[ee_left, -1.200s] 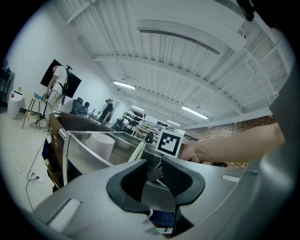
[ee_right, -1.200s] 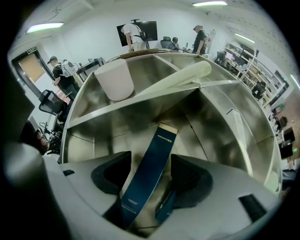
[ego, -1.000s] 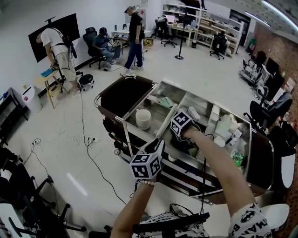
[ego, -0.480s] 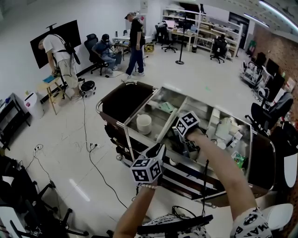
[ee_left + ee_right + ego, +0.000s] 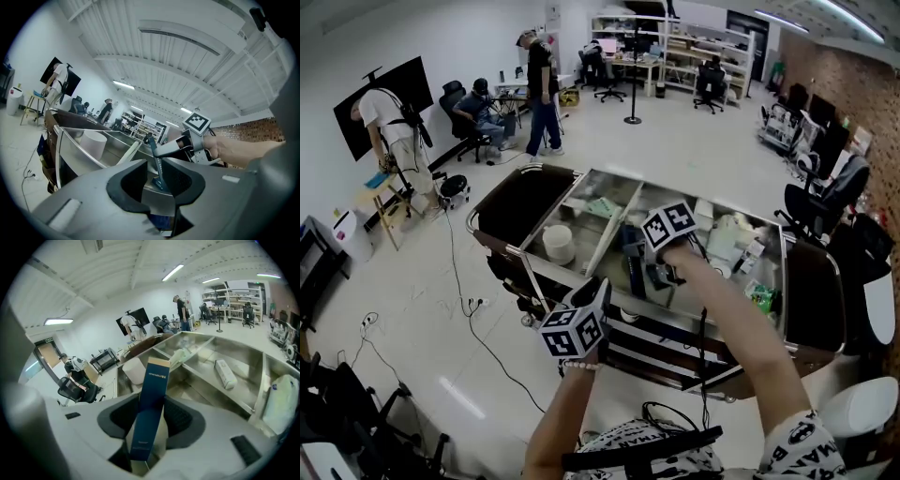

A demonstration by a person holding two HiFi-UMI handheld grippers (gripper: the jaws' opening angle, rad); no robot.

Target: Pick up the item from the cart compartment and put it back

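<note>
A tall dark blue box [image 5: 151, 404] stands upright between the pads of my right gripper [image 5: 152, 414], whose jaws are closing on it. It hangs above the cart's middle compartment [image 5: 623, 281]; the same box [image 5: 631, 255] shows under the right gripper [image 5: 642, 262] in the head view. My left gripper [image 5: 595, 292] hovers at the cart's near side, open, with nothing between its jaws [image 5: 157, 180]. Through that gap I see the blue box [image 5: 157, 166] and the right gripper [image 5: 173, 147] holding it.
The steel cart [image 5: 525, 169] has several compartments. A white cylinder [image 5: 558, 244] sits in the left one, a white carton [image 5: 225, 373] in the far one, and a white bag [image 5: 281, 399] and green packet [image 5: 759, 298] at the right. People stand behind. Cables [image 5: 459, 305] lie on the floor.
My right gripper has lifted the blue box out of the middle compartment. The left gripper has drifted slightly left and down in the view.
</note>
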